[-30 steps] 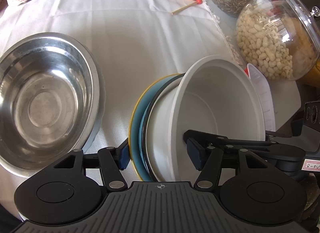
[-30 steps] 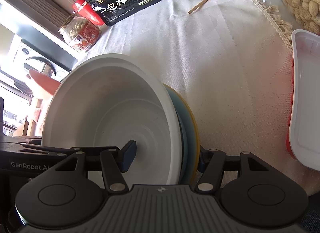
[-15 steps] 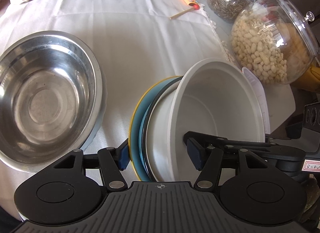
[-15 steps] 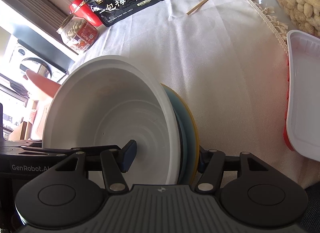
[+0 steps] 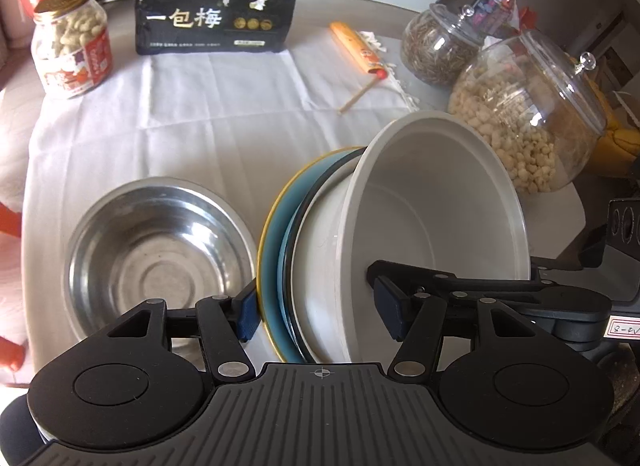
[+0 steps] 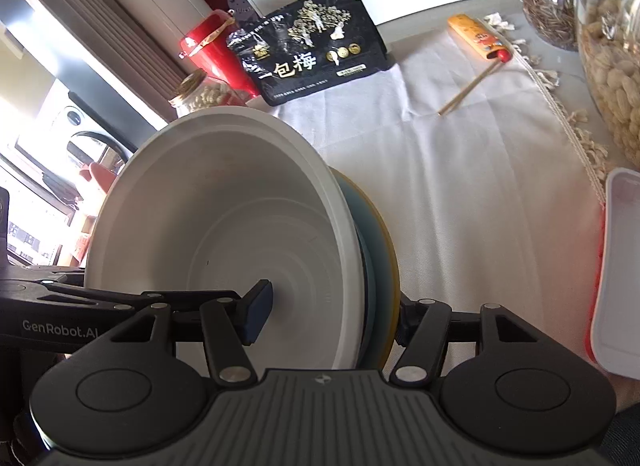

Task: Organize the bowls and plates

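White cloth covers the counter, where the empty round steel bowl (image 5: 160,258) waits near its left edge while both jaws pinch the nested stack, deep white plastic bowl (image 5: 432,234) on blue yellow-rimmed plate (image 5: 274,250), held tilted beside it, likely bound for that bowl.

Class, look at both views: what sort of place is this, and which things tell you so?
Probably a home dining table. A white cloth covers it, with snack jars of peanuts and seeds and a plum packet along the back, and a steel bowl by the stacked dishes.
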A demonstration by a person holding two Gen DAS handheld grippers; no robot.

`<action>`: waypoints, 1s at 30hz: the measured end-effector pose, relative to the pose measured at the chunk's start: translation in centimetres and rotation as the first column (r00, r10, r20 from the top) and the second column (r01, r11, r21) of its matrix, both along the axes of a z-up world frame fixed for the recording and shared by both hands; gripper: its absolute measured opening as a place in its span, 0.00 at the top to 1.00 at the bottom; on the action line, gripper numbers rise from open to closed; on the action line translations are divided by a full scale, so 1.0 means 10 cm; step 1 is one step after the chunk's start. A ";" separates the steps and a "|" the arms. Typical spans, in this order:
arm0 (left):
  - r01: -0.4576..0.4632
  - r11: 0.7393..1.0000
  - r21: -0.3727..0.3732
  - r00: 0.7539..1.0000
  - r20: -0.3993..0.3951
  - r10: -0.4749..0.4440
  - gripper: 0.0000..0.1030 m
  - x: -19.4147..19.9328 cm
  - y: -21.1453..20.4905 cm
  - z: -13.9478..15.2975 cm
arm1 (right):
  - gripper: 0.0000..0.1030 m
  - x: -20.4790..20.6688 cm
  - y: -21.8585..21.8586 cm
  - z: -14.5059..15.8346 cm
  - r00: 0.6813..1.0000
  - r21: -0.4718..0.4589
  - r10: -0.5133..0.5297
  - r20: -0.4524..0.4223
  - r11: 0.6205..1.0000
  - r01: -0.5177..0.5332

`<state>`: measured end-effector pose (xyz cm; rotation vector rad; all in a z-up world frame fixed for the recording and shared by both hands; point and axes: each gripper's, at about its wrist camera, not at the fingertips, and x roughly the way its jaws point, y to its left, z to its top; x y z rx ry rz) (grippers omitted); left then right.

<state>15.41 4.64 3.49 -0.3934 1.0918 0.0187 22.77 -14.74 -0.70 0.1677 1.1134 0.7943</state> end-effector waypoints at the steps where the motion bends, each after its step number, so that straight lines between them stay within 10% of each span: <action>1: -0.013 1.000 0.011 1.000 -0.001 0.013 0.39 -0.04 0.10 0.06 | 0.41 -0.01 0.11 0.04 1.000 0.014 0.015 0.005 1.000 -0.016; 7: -0.103 0.993 0.058 0.994 -0.018 0.104 0.39 -0.24 0.72 0.10 | 0.41 -0.03 0.86 0.03 0.993 0.073 0.110 -0.035 0.992 -0.107; 15: -0.131 0.991 -0.032 0.986 -0.111 0.127 0.40 -0.26 1.25 -0.53 | 0.42 -0.01 1.44 -0.54 0.976 -0.031 0.116 -0.184 0.992 -0.123; 30: -0.103 0.990 -0.094 0.991 -0.090 0.094 0.58 -0.35 1.49 -0.70 | 0.34 -0.09 1.73 -0.49 0.983 -0.205 0.158 -0.092 0.963 -0.174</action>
